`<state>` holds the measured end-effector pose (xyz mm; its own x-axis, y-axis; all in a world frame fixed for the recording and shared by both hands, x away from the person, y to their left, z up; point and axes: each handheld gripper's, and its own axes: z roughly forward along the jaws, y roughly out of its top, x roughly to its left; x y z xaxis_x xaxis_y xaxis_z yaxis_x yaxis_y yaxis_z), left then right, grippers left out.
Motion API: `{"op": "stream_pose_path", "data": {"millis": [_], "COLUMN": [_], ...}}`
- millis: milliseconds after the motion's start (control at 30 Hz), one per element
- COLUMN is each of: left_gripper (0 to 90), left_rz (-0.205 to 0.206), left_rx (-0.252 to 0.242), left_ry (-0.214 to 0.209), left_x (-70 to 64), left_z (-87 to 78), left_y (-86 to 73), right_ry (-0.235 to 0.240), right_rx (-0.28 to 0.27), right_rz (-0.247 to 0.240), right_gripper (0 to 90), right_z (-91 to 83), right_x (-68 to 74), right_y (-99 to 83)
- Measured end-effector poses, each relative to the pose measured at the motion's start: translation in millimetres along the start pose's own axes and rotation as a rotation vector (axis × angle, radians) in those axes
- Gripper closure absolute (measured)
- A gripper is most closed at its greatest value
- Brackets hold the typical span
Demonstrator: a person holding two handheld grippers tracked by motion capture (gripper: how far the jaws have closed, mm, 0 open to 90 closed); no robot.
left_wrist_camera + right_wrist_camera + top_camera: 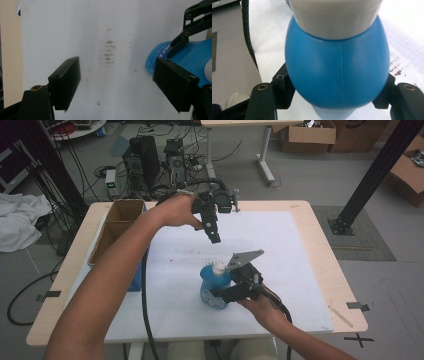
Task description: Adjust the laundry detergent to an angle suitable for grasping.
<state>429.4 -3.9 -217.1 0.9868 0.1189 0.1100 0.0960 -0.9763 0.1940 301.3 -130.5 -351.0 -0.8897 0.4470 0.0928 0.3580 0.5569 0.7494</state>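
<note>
A round blue bottle with a white cap stands on the white sheet near the table's front middle. My right gripper is shut on its body from the right. In the right gripper view the bottle bulges between the two jaws of that gripper, with the cap above. My left gripper hangs over the sheet behind the bottle, apart from it. It is open with nothing between its jaws. The bottle lies off to its right.
An open cardboard box stands along the table's left edge, with a blue object in front of it. Dark smudges mark the sheet. Computer towers and cables sit on the floor behind the table. A black post rises at right.
</note>
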Motion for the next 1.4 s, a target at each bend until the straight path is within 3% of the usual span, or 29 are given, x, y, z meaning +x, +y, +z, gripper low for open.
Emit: {"op": "stream_pose_path", "data": {"millis": [467, 600, 1000, 1133, 1233, 1400], "left_gripper": [23.6, 23.7, 24.0, 24.0, 24.1, 24.1], "left_rz": [0.003, 0.002, -0.003, -0.002, -0.012, -0.014], "left_rx": [0.002, 0.003, 0.003, 0.003, 0.004, 0.011], "left_ry": [-0.001, -0.002, -0.001, -0.001, -0.005, -0.006], "left_x": [0.1, 0.0, 1.8, 2.7, 2.9, 3.6], "left_z": [0.5, 0.8, 2.6, 3.0, 2.5, 3.0], "left_y": [0.0, 0.2, -0.8, -1.5, -2.5, -3.2], "right_ry": [-0.016, -0.033, -0.031, 0.001, 0.022, 0.045], "right_rx": [-0.011, -0.027, -0.047, -0.055, -0.027, -0.023], "right_rz": [-0.008, -0.055, -0.105, -0.097, -0.149, -0.189], "right_gripper": [40.5, 42.4, 44.5, 45.2, 45.4, 45.5], "right_z": [-0.4, -1.0, -2.4, -6.2, -8.6, -16.0], "right_x": [-0.4, 2.2, 0.2, -7.6, -7.6, -12.0], "right_y": [-0.6, -1.8, -2.7, 0.2, 2.7, 5.9]}}
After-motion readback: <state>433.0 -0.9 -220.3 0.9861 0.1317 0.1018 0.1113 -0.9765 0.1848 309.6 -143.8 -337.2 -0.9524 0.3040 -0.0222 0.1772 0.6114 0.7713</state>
